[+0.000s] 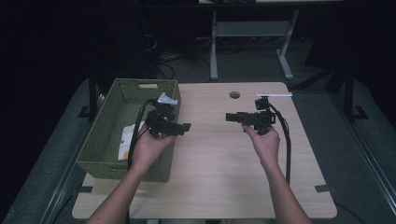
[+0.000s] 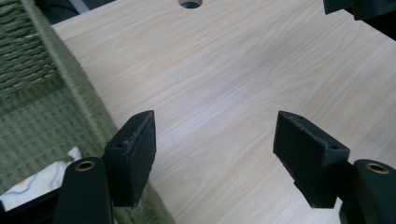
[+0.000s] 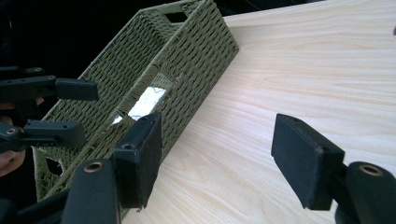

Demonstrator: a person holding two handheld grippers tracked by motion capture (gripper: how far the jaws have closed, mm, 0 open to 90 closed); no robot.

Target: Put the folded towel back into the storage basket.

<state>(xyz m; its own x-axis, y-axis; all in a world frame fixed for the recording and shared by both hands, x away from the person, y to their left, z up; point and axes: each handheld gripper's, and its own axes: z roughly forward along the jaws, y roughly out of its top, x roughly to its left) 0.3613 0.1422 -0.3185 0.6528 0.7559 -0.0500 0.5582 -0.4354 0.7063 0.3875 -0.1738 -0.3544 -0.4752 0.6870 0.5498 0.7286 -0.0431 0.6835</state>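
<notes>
**Both tongs wide over the counter**

A woven green basket (image 1: pixel 107 135) holds a white packet (image 1: pixel 125 140). Over the basket's right rim, the left tongs (image 1: pixel 186 127) gape, empty. Well right of the basket, above pale wood-grain counter (image 1: pixel 215 158), the right tongs (image 1: pixel 229 116) also gape, empty.

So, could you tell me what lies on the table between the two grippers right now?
Nothing: in the high view, bare wooden table separates the left gripper from the right gripper, both with jaws open and empty.
</notes>
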